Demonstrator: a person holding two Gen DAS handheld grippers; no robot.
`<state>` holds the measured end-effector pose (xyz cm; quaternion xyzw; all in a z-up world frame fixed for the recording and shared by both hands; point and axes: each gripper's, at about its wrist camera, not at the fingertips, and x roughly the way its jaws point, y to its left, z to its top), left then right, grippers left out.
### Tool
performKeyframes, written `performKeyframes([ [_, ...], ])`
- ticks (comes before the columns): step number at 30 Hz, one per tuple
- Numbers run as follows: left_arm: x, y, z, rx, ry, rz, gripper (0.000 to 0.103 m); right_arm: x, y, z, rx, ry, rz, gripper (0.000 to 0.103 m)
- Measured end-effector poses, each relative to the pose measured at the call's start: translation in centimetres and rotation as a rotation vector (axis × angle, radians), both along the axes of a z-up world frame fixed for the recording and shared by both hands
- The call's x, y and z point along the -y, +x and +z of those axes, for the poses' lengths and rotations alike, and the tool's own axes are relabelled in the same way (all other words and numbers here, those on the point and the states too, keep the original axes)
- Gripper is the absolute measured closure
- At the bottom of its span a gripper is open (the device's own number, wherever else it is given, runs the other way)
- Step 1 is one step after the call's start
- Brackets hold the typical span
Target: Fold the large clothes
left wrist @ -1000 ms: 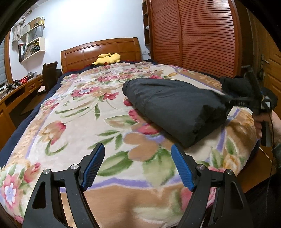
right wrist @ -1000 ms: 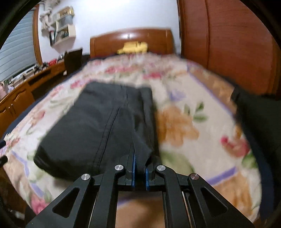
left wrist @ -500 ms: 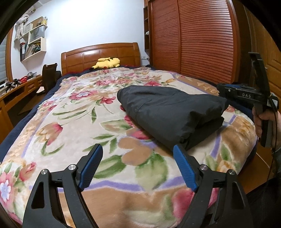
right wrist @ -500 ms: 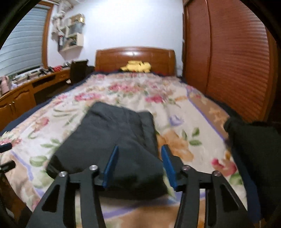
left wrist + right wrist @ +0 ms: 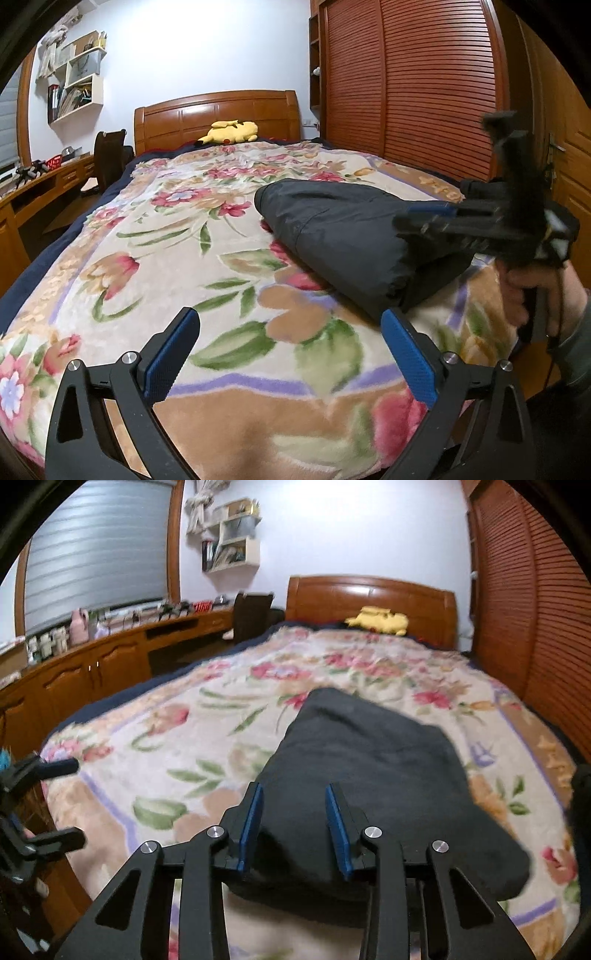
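Left wrist view: left gripper (image 5: pixel 290 352) stood with blue-padded jaws spread wide over the floral fleece blanket (image 5: pixel 177 258), nothing between them; the folded dark grey garment (image 5: pixel 343 225) lay ahead and to its right. Right gripper (image 5: pixel 293 823) was parted too, jaws straddling the garment's (image 5: pixel 373 771) near edge without pinching it.
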<state>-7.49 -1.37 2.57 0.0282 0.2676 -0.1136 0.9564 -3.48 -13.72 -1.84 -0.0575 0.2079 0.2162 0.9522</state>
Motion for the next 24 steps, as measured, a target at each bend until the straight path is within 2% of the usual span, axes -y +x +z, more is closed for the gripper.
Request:
performKeyframes([
  [2,-0.3,0.0,-0.1,-0.004,0.001,0.003,0.004,-0.4,1.4,-0.9,-0.052,-0.031,-0.021,0.067],
  [5,-0.4,0.0,-0.1,-0.006,0.000,0.008,0.004,0.1,3.5,-3.2,-0.218,0.002,-0.014,0.067],
  [6,-0.5,0.0,-0.1,-0.006,-0.003,0.009,0.004,0.4,3.6,-3.7,-0.233,0.008,0.003,0.067],
  [9,-0.7,0.1,-0.1,-0.007,-0.015,0.012,0.004,1.4,4.2,-3.8,-0.228,0.047,0.014,0.067],
  [12,-1.0,0.2,-0.1,-0.009,-0.027,0.015,0.004,1.0,3.3,-3.1,-0.197,-0.010,0.006,0.067],
  [15,-1.1,0.4,-0.2,-0.013,-0.028,0.015,0.004,-0.2,0.9,-1.4,-0.144,-0.029,-0.004,0.067],
  [18,-0.9,0.9,0.0,-0.009,-0.022,0.008,0.004,0.5,-1.0,-0.4,-0.082,-0.029,-0.009,0.067],
  [24,-0.1,3.7,-0.2,-0.010,-0.004,-0.009,0.004,2.7,-4.6,-0.8,0.016,-0.023,-0.045,0.067],
])
